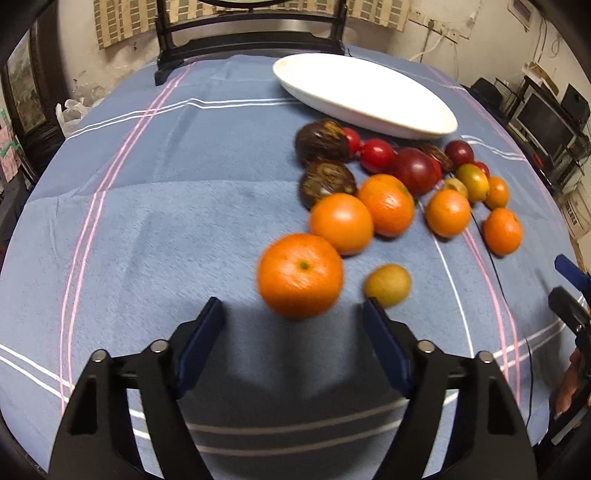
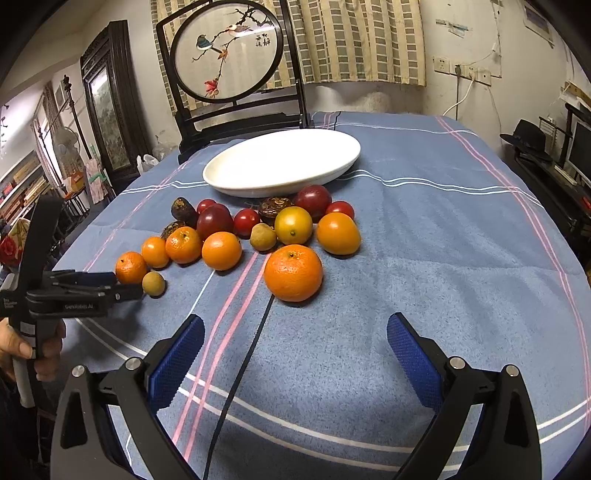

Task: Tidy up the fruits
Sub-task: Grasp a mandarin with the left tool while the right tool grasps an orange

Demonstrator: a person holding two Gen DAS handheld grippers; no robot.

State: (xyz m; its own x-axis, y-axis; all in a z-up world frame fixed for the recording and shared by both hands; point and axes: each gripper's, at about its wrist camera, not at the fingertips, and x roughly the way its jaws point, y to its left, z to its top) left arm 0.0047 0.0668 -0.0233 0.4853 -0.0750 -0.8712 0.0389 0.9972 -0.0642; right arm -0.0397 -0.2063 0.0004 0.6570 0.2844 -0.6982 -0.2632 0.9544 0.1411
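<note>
Nearest the plate (image 1: 369,92), left fingers (image 1: 218,314) stand parted, gripping nothing; the orange (image 1: 300,275) lies just ahead between them.

On my left wrist feed the whole cluster of fruit smears with motion blur, worst on the nearest large orange mandarin (image 1: 300,276). The round framed bird screen (image 1: 251,22) is cut off by the top edge there. The right tongs (image 1: 570,295) poke in at the right border, mostly cropped. From the right wrist, the dark wrinkled fruits (image 2: 183,211) sit half hidden behind the mandarins; I can't tell what they are.
</note>
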